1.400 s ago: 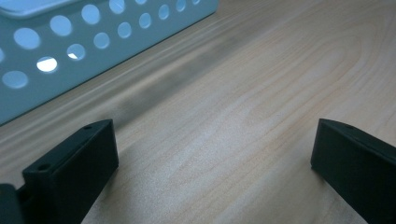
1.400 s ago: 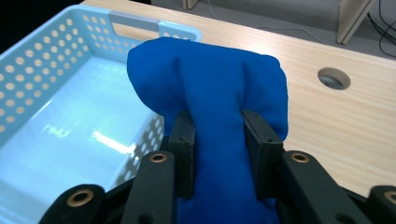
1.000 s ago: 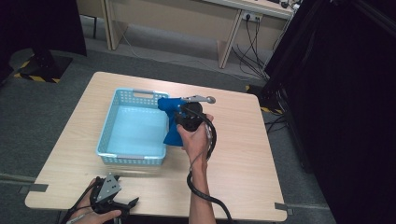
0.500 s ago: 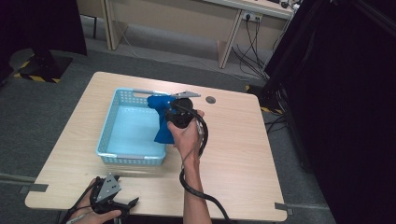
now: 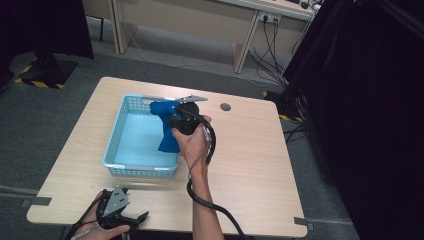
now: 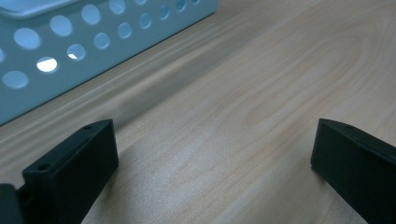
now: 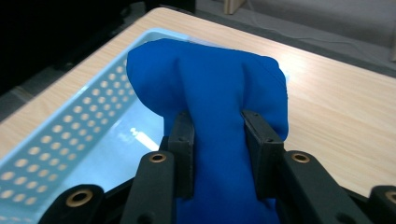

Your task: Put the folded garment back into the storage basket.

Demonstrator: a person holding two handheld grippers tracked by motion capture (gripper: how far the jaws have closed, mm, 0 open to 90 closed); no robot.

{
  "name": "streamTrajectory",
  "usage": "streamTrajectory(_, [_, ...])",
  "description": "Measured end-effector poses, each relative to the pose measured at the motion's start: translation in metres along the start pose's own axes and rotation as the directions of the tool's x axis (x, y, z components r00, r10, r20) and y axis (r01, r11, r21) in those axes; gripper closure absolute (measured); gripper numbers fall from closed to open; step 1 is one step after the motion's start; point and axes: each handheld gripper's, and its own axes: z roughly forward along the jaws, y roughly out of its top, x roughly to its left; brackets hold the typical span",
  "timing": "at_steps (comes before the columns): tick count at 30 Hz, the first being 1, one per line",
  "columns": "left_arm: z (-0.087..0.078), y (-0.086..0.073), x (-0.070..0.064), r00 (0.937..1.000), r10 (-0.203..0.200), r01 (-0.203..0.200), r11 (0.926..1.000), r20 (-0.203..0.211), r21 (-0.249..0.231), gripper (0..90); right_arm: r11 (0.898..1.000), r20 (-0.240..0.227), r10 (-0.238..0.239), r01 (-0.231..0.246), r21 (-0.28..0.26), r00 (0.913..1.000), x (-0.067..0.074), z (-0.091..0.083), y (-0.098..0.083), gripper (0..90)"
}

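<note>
Cloth, bright blue and bunched, is sitting pinched between the jaws of your right gripper, which are squeezing it tight. In the high view you are holding the right gripper above the near right part of the pale blue basket, with the cloth hanging down over the basket's right edge. Your left gripper is resting low at the near edge of the wooden table, just short of the basket's perforated wall, its jaws standing wide apart with bare wood between them.
</note>
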Motion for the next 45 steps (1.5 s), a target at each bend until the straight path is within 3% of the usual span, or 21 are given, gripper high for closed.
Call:
streamTrajectory(15, [0.0,0.0,0.0,1.0,0.0,0.0,1.0,0.001,0.0,0.0,1.0,-0.035,-0.003,0.004,0.024,0.9994,0.014,0.016,0.006,68.1])
streamTrajectory(27, [0.0,0.0,0.0,1.0,-0.001,0.001,1.0,0.002,0.001,0.0,0.999,-0.059,-0.007,0.01,0.039,0.9982,0.035,0.036,0.015,68.1])
streamTrajectory(45, [0.0,0.0,0.0,1.0,0.0,0.0,1.0,0.002,0.001,0.0,0.996,-0.041,0.024,-0.021,0.085,0.9989,0.042,0.076,0.007,68.0])
